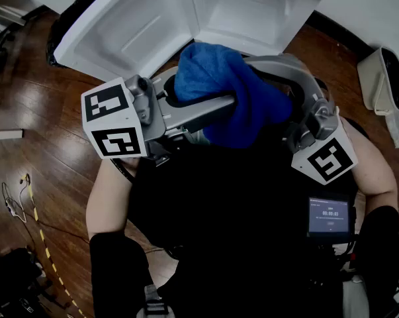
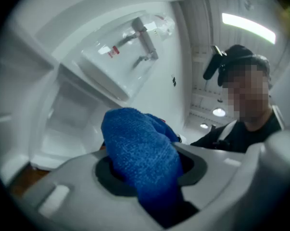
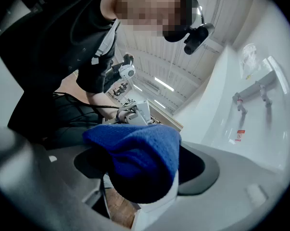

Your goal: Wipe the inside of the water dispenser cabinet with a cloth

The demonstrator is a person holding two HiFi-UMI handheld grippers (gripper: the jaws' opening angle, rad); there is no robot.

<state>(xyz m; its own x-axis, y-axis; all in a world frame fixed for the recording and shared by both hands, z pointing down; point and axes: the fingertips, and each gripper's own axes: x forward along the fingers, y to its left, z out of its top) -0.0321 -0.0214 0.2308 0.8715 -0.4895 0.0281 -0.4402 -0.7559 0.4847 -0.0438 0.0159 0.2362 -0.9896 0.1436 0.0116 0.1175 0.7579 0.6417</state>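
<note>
Water dispenser cabinet (image 1: 252,12) sits open ahead of both grippers, white inside, with its door (image 1: 120,25) swung out on the left gripper's side; from the left gripper view the dispenser taps (image 2: 145,42) are up above the jaws. Wooden floor (image 1: 47,144) lies below and to the outside of the left gripper. Both grippers are held level in front of the person's chest, tips pointing toward each other and meeting on the same thing. Left gripper (image 2: 144,174): jaws partly closed and clamped on the blue cloth (image 1: 219,85), which bulges up out of the jaws and fills the gap between the pads. Right gripper (image 3: 142,170): jaws spread as wide as they go, with the cloth bundle hanging between them (there's a gap at one pad, so it isn't pinching). So the cloth is bunched up between the two grippers, short of the cabinet opening and not touching the cabinet. A small lit screen (image 1: 329,217) sits just behind and below the right gripper; its text is too small to read.
</note>
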